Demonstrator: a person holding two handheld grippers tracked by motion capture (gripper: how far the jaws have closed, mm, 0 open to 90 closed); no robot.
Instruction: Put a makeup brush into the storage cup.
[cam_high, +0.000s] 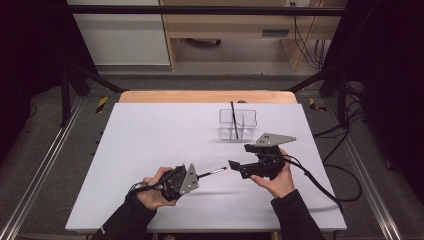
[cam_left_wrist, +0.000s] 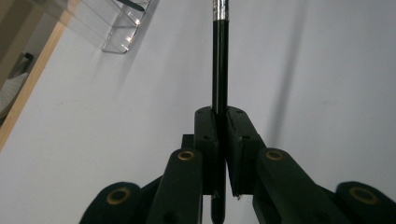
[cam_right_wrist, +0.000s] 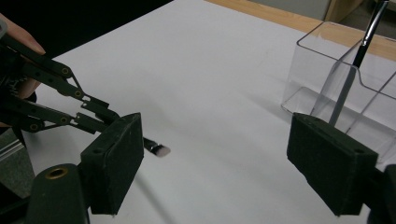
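Left gripper (cam_high: 200, 176) level, jaws pinching black pen (cam_high: 214, 172); right gripper (cam_high: 234, 165) facing it, jaws spread, empty

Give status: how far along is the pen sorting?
Done: one pen stands in the clear holder. In hand: the left gripper is shut on a second pen, and the right gripper is open, nothing between its pads. Left: get the second pen into the holder.
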